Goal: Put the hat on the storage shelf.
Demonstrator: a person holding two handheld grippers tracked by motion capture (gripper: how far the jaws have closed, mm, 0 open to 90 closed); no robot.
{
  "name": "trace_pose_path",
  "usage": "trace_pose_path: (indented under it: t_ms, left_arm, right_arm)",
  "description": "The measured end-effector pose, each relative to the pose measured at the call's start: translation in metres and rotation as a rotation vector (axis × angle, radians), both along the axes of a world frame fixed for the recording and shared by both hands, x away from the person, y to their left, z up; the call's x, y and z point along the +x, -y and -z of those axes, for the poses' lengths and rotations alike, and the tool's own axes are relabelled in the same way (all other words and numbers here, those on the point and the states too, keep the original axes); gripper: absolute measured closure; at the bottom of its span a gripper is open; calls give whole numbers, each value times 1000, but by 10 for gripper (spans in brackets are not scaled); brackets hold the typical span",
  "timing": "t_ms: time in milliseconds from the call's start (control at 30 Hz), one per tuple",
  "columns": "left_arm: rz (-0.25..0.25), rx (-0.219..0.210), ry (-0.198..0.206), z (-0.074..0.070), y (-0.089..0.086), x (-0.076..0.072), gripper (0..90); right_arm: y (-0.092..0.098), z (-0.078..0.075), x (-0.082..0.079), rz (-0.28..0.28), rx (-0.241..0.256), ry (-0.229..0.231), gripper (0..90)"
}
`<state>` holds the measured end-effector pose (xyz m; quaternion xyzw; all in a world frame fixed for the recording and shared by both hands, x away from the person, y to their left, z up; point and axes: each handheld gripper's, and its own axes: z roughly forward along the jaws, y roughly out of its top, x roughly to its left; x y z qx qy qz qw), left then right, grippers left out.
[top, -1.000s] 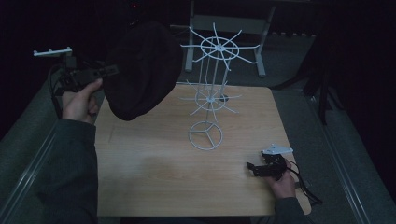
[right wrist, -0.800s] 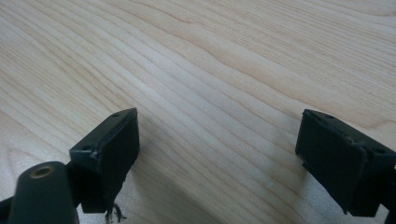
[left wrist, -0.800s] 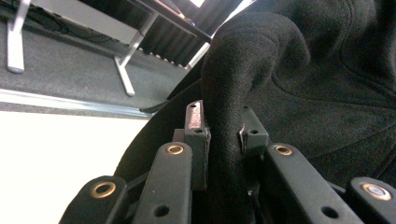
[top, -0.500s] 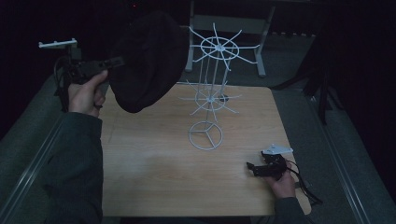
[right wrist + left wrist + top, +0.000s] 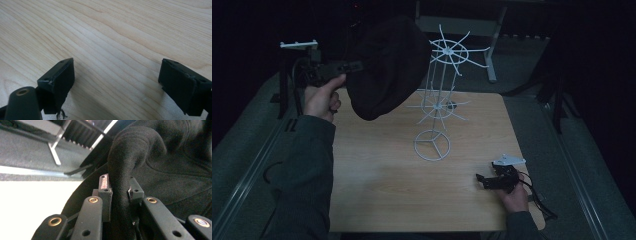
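Observation:
A black hat [image 5: 387,65] hangs in the air above the table's far left, held up by my left gripper [image 5: 354,66], which is shut on a fold of its brim [image 5: 121,187]. The hat's right side is close to the top spokes of a white wire rack [image 5: 439,95] that stands mid-table on a ring base [image 5: 432,145]. My right gripper [image 5: 482,180] rests low on the wooden table [image 5: 377,175] near the front right. Its jaws stand wide open over bare wood [image 5: 117,82] with nothing between them.
A metal frame leg [image 5: 492,50] stands on the dark floor beyond the table's far edge. A cable [image 5: 539,197] trails from the right gripper toward the table's right corner. A person's sleeve [image 5: 302,170] covers the table's left front.
My left gripper has lifted the hat higher and carried it right, toward the top of the wire rack. The right gripper has stayed in place.

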<state>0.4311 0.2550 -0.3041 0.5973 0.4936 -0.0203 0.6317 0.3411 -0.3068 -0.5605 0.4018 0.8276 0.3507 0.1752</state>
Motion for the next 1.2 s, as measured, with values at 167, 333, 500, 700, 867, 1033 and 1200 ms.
trace_pose_path:
  t_ms: [167,333,500,700,867,1033,1200]
  left_arm:
    - [11,46,-26,7,10,6,792]
    - [5,102,-50,12,20,10,791]
    - [17,176,-72,18,32,12,765]
    - [13,201,-103,22,35,15,697]
    - [3,218,-111,22,36,15,658]
    - [22,248,-134,25,40,17,592]
    - [32,256,-133,27,42,17,566]
  right_arm:
    - [0,0,0,0,1,0,134]
    - [0,0,0,0,0,0,134]
    - [0,0,0,0,1,0,134]
    - [0,0,0,1,1,1,134]
    - [0,0,0,1,1,1,134]
    - [0,0,0,2,2,0,135]
    - [0,0,0,2,2,0,135]
